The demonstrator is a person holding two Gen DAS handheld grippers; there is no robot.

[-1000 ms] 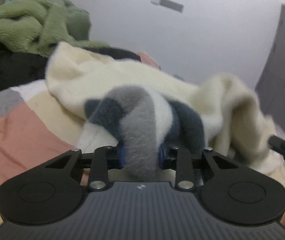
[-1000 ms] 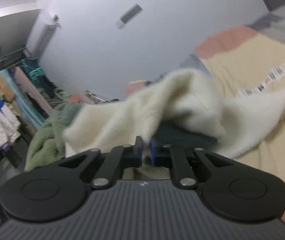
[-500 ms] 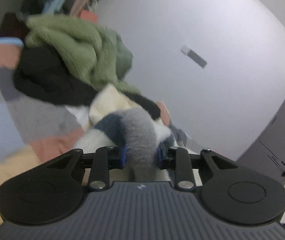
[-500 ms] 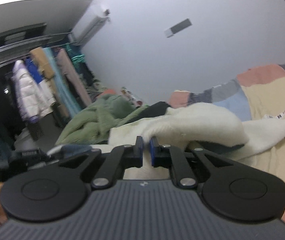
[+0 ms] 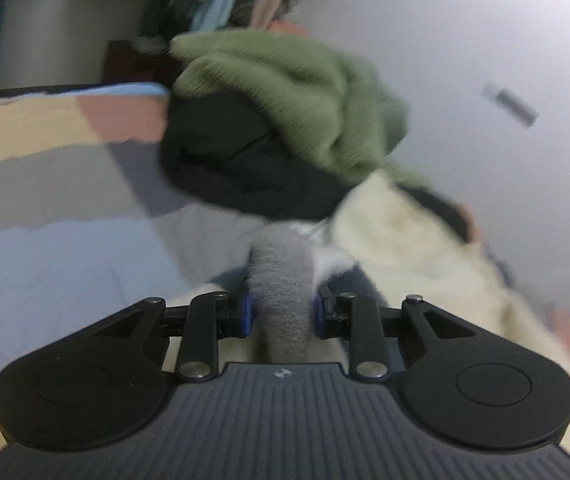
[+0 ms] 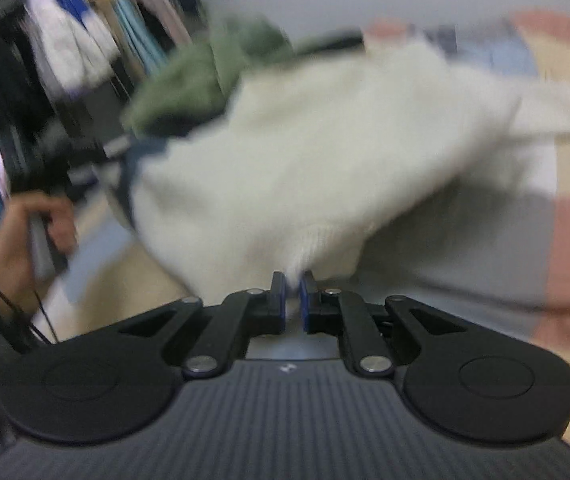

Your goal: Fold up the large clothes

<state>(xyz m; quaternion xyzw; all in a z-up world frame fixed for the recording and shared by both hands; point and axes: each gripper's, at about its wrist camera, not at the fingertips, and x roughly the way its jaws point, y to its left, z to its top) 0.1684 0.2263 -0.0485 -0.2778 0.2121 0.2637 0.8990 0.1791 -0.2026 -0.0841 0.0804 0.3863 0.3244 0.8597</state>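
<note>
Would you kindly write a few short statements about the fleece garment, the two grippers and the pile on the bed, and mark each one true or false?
1. The left gripper has its jaws closed on a thick grey fleece fold. True.
2. The right gripper stands wide open and empty. False: its jaws are nearly together, pinching the edge of the cream fleece garment.
3. An olive-green fuzzy garment lies on top of a black garment. True.
4. The bed cover is one plain white sheet. False: the patchwork bed cover has beige, pink, grey and blue blocks.
5. A hand shows at the left edge of the right wrist view. True.
</note>
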